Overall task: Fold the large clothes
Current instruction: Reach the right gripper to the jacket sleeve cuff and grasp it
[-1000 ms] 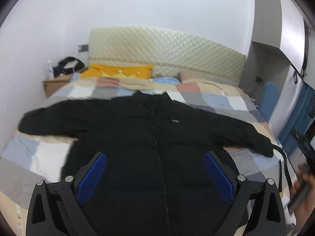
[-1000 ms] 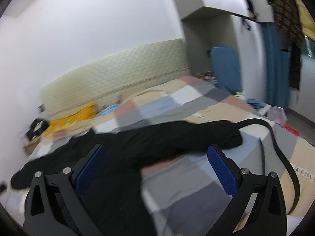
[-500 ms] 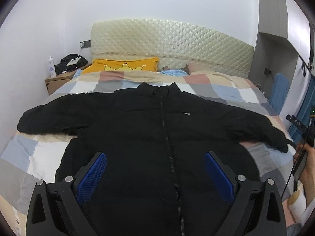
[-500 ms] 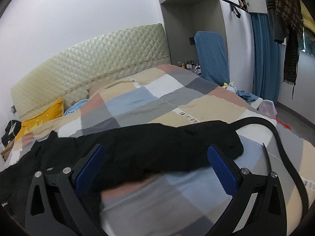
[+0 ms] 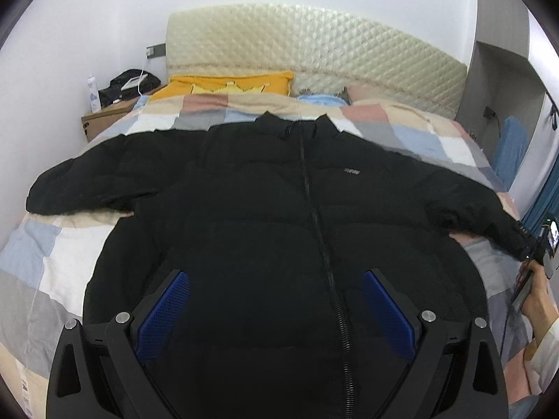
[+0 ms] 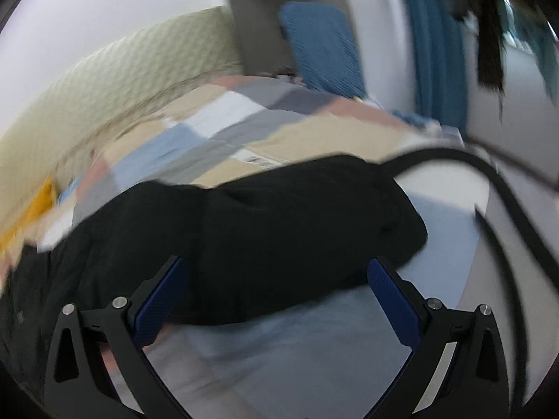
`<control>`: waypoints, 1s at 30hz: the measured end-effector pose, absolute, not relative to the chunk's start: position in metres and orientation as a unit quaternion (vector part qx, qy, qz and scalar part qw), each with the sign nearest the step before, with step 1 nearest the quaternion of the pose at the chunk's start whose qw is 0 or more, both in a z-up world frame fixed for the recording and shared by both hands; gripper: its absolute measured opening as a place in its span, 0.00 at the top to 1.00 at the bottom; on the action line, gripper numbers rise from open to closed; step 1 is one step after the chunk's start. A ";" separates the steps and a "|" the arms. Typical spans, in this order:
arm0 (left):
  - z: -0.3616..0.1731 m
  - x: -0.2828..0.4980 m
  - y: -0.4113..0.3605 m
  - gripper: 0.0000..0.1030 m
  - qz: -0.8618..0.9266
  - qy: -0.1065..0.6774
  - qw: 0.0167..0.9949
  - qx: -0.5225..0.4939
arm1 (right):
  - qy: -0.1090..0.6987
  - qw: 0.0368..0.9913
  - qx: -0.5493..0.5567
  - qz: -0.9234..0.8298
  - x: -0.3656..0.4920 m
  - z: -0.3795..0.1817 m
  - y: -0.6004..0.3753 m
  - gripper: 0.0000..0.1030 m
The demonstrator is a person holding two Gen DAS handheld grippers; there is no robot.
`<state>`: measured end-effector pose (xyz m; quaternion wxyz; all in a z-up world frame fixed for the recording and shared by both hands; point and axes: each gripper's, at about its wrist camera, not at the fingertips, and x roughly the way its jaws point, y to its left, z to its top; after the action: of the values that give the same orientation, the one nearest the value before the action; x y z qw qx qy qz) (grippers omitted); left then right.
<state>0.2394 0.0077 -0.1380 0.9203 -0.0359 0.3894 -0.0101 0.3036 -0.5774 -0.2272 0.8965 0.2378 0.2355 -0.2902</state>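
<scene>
A large black puffer jacket [image 5: 279, 216] lies front up on the bed, zipped, both sleeves spread out to the sides. My left gripper [image 5: 276, 310] is open and empty, hovering over the jacket's lower front near the zip. My right gripper [image 6: 279, 300] is open and empty, close above the jacket's right sleeve [image 6: 297, 223], whose cuff end lies between and just beyond the blue pads. The right wrist view is blurred. The right gripper also shows at the right edge of the left wrist view [image 5: 538, 255], by the sleeve cuff.
The bed has a checked quilt [image 5: 45, 255] and a padded headboard [image 5: 314, 49]. A yellow pillow [image 5: 227, 83] lies at the head. A bedside table [image 5: 104, 115] with a bottle stands far left. A black cable [image 6: 503, 188] runs over the bed's right side. Blue curtains [image 6: 433, 56] hang right.
My left gripper has come lower and closer over the jacket's front. My right gripper has moved in toward the right sleeve, which now fills the space between its fingers.
</scene>
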 end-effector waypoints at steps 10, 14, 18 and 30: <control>-0.169 0.255 0.014 0.03 0.001 0.426 0.903 -0.051 | 0.158 0.834 0.451 -0.276 0.279 -0.268 -0.621 0.01; -0.178 0.257 0.020 0.03 0.001 0.444 0.894 -0.063 | 0.159 0.831 0.450 -0.285 0.286 -0.272 -0.620 0.01; -0.186 0.260 0.026 0.03 0.004 0.457 0.887 -0.071 | 0.156 0.841 0.439 -0.276 0.292 -0.273 -0.618 0.26; -0.189 0.264 0.035 0.03 0.011 0.454 0.888 -0.076 | 0.159 0.878 0.377 -0.250 0.311 -0.238 -0.597 0.96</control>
<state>0.2636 0.0351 -0.1890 0.8879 -0.0756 0.4536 0.0109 0.3113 -0.5967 -0.2385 0.8777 0.3766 0.1590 -0.2502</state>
